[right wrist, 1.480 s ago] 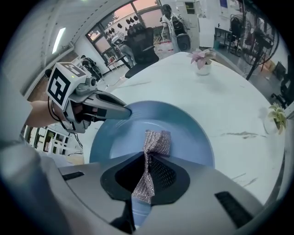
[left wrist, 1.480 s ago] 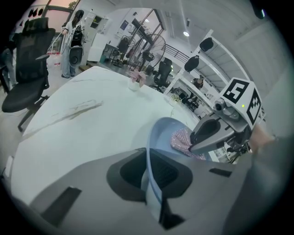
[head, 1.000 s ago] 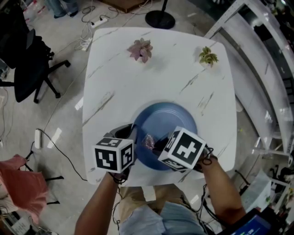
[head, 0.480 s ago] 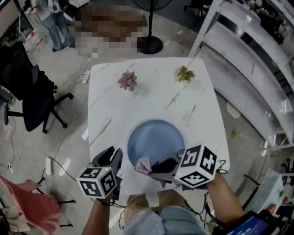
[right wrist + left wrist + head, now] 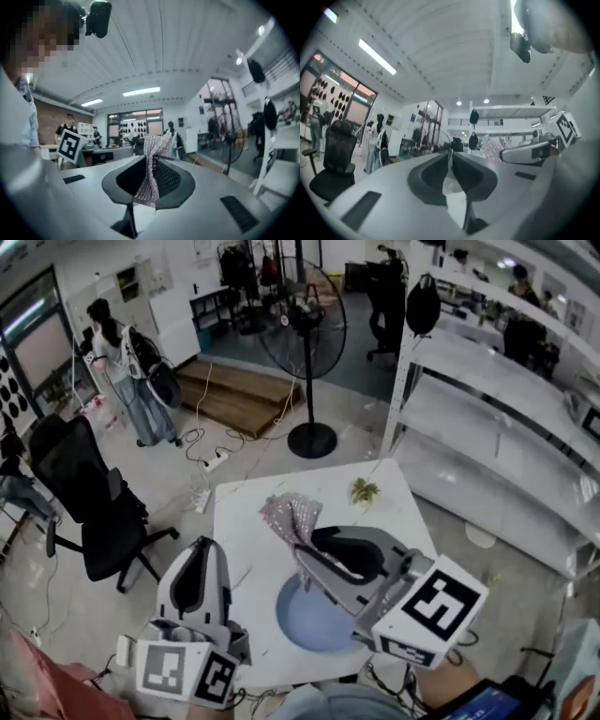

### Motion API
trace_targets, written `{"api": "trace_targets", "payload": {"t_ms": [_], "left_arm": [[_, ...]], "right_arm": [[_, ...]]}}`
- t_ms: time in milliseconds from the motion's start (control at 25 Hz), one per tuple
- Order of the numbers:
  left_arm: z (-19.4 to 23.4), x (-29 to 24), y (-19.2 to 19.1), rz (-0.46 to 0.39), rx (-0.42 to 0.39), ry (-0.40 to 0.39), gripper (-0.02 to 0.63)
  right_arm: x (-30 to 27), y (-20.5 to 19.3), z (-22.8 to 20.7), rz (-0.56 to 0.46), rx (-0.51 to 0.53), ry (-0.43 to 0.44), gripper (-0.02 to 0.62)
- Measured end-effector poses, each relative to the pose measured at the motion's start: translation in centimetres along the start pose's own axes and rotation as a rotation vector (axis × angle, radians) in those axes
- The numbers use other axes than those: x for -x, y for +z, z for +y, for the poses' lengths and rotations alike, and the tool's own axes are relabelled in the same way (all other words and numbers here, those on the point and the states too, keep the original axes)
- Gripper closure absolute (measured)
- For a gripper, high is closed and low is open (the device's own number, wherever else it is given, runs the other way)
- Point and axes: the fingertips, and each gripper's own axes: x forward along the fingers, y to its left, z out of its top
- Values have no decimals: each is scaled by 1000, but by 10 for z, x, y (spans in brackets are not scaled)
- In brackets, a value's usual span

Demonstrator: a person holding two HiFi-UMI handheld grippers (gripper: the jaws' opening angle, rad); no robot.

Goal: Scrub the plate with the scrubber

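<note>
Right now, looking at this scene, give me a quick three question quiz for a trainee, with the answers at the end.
1. Which tool grips the scrubber?
2. True or false: the blue plate lies flat on the white table, held by neither tool.
3. What stands on the floor beyond the table? A) a ladder B) a pedestal fan C) a trolley

Key: 1 the right tool; 2 true; 3 B.

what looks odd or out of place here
The scrubber, pinched in the right gripper, is up in the air, clear of the blue plate on the table below. Nothing touches the plate.
</note>
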Motion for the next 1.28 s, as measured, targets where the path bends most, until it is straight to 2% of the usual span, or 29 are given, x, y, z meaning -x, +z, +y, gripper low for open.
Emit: {"api": "trace_targets", "payload": {"t_ms": [80, 160, 280, 440, 680, 1280], "left_arm": [[-9, 0, 33, -109, -59, 24, 585], [-16, 1, 51, -169, -119, 49, 597], [-24, 5, 62, -210, -162, 61, 598], [-27, 6, 67, -218, -162, 58, 598], [-38, 5, 71, -226, -193, 39, 598], [-50, -1, 65, -214, -227, 27, 598]], "right_arm": [[6, 25, -5, -93, 90, -113, 527], [11, 42, -6, -172, 153, -178, 525], [22, 53, -7, -231, 203, -249, 523], [33, 52, -12, -244, 233, -310, 525], [37, 48, -17, -235, 237, -347, 537], [37, 44, -21, -257, 228, -344, 537]]}}
